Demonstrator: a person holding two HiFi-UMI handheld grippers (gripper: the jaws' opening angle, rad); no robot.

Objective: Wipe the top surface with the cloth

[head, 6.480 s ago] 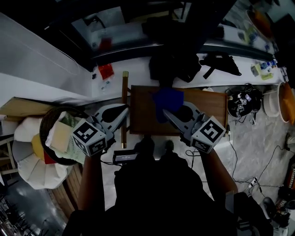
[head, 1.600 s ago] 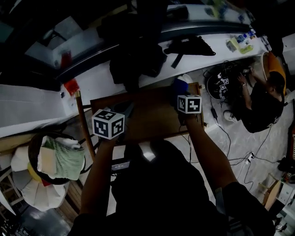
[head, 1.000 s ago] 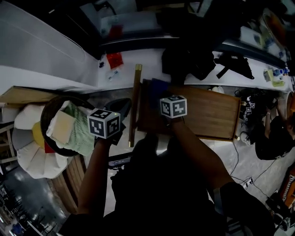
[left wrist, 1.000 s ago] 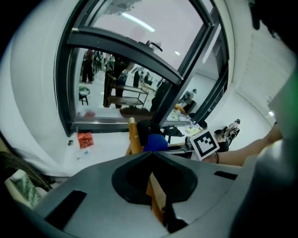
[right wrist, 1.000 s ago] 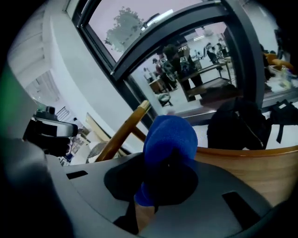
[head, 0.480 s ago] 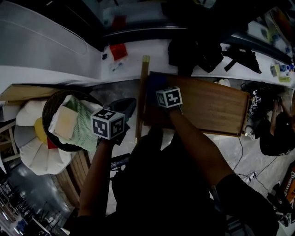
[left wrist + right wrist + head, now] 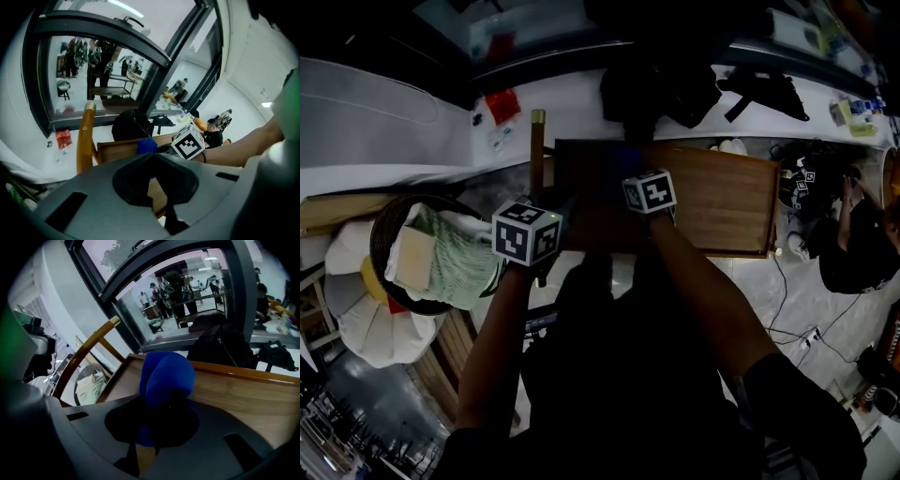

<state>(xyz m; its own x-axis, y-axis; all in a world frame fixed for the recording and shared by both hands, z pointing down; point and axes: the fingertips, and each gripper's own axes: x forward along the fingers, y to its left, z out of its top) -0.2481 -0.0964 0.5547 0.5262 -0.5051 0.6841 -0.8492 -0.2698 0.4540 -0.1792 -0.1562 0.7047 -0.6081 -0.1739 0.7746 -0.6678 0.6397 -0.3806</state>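
our right hand-held gripper (image 7: 159,401) is clamped on the blue cloth (image 7: 166,373), which bulges out past the jaws as a rounded wad. in the right gripper view the wad sits low over the wooden counter (image 7: 243,394); whether it is actually pressing on the wood we cannot tell. our left hand-held gripper (image 7: 151,157) has its jaws drawn together with nothing between them, and hangs off the counter's left near corner, just beside the upright wooden post (image 7: 536,141).

the cloth is directly ahead of the right hand-held gripper, near the counter's left end and towards its far edge. the counter's long axis runs left to right in the head view, so almost all the bare wood lies to the right of the cloth. the right arm is the one over the surface; the left is beside it.

we judge the next stroke should travel rightward along the long axis. a raised lip borders the far and left edges, and a dark bag (image 7: 225,350) sits just beyond the far edge, so the room to move is to the right and towards us.
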